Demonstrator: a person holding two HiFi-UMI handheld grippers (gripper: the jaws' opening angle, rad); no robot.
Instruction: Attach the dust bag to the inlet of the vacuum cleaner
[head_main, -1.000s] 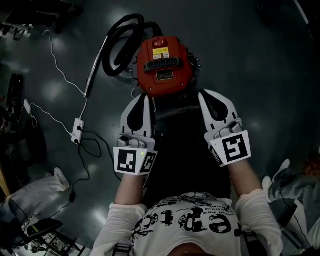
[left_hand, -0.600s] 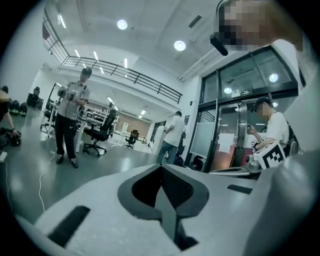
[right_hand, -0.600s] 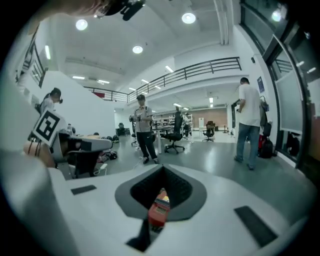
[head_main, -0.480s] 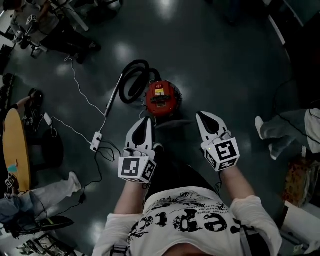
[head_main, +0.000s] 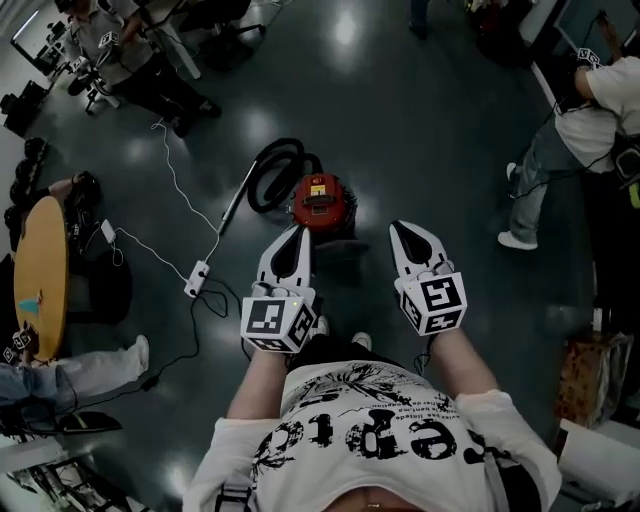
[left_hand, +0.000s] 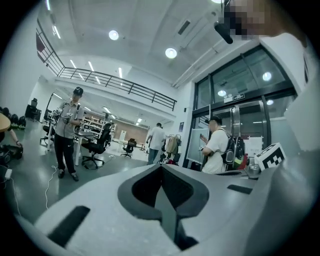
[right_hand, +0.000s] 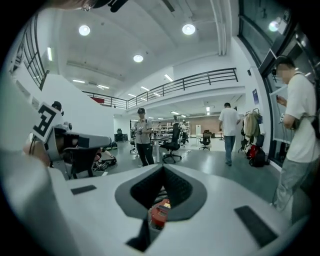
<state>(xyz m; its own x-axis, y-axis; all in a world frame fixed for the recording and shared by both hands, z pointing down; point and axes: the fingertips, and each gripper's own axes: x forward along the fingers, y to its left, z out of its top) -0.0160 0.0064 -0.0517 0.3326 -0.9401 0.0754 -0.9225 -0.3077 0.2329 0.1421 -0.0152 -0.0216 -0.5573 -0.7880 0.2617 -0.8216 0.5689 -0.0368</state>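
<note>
Red vacuum cleaner (head_main: 322, 202) on the dark floor (head_main: 430, 130), with both grippers clenched and empty above it.
Head view: the vacuum cleaner stands just beyond the tips of the left gripper (head_main: 299, 235) and the right gripper (head_main: 399, 230). Its black hose (head_main: 270, 170) is coiled at its left, and a white power strip (head_main: 197, 278) lies on its cable further left. The vacuum's near side is too dark to read, perhaps shadow. Left gripper view: the jaws are pressed together with nothing between them, pointing level across a hall where a person in a cap (left_hand: 67, 131) stands. Right gripper view: these jaws meet too, holding nothing, and the vacuum cleaner (right_hand: 159, 212) shows small through the notch behind their tips, on the floor well below.
</note>
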